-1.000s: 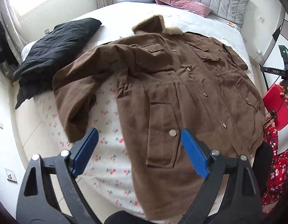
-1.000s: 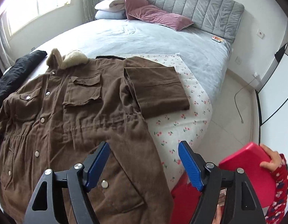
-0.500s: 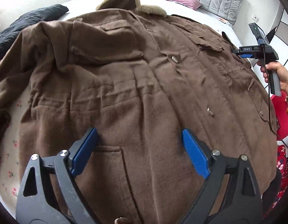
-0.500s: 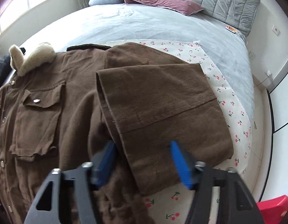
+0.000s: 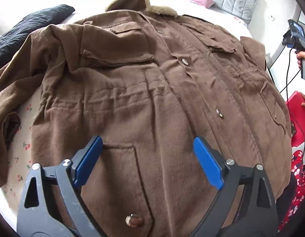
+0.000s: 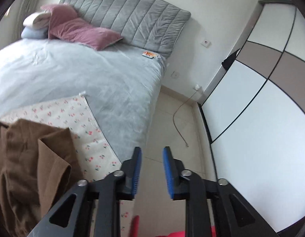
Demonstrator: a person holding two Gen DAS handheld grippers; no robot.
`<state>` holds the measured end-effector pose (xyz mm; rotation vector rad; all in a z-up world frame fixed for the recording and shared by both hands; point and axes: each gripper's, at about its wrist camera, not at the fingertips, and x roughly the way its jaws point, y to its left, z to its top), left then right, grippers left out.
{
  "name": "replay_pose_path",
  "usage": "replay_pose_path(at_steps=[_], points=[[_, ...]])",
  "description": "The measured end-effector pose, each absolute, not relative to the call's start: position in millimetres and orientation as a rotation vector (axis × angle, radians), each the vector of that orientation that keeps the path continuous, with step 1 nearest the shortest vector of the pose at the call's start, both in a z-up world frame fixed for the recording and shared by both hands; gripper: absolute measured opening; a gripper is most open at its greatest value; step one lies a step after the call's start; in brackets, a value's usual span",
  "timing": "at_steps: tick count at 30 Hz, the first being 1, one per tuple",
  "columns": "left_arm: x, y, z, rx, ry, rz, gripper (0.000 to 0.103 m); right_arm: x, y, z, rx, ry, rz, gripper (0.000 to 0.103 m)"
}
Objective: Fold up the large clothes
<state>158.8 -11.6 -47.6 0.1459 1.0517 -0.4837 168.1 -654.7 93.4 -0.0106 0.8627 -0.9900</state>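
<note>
Brown corduroy coat (image 5: 152,98) with fleece collar lies flat on the bed (image 6: 73,75). Left claw (image 5: 148,158) hovers wide open above its hem, gripping nothing. Right claw (image 6: 152,169), empty, is opening at 3 o'clock over floor.

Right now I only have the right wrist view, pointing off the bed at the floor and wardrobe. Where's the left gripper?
Observer: The left gripper hangs over the lower front of the brown coat, jaws wide apart, nothing between them.
Operator: Is the other sleeve folded in?
Observer: No. That sleeve sprawls out over the floral sheet.
Operator: Anything else on that side?
Observer: A black garment lies beyond the sleeve.
Operator: And my right gripper?
Observer: The right gripper is empty over the floor, jaws opening.
</note>
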Motion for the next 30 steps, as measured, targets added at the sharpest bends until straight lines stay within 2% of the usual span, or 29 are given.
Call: replay_pose_path(at_steps=[2,10,13,16,17,18,19,20,21,25,30], points=[[155,-8,-45,0.134,1.081,-0.506,0.093,169,-642,93,0.111,0.839,-0.836,0.080],[133,4,-34,0.161,1.093,-0.509,0.093,213,-573,-9,0.512,0.947,-0.389,0.080],[128,8,-34,0.172,1.103,-0.501,0.093,229,-550,-43,0.539,0.992,-0.357,0.080],[127,10,-35,0.193,1.119,-0.473,0.093,238,-539,-57,0.441,1.002,-0.427,0.080],[126,10,-34,0.197,1.121,-0.465,0.093,238,-539,-60,0.425,0.993,-0.435,0.076],[126,11,-33,0.197,1.119,-0.461,0.093,238,-540,-62,0.416,0.984,-0.438,0.065],[125,12,-31,0.195,1.116,-0.459,0.093,237,-542,-60,0.410,0.977,-0.427,0.058],[125,13,-30,0.192,1.114,-0.457,0.093,234,-545,-57,0.417,0.969,-0.394,0.042],[125,13,-29,0.189,1.112,-0.456,0.093,232,-549,-51,0.427,0.965,-0.361,0.032],[129,13,-24,0.195,1.131,-0.448,0.093,219,-563,-23,0.393,0.988,-0.300,0.006],[135,12,-9,0.226,1.109,-0.450,0.093,202,-599,23,0.180,0.995,-0.500,0.006]])
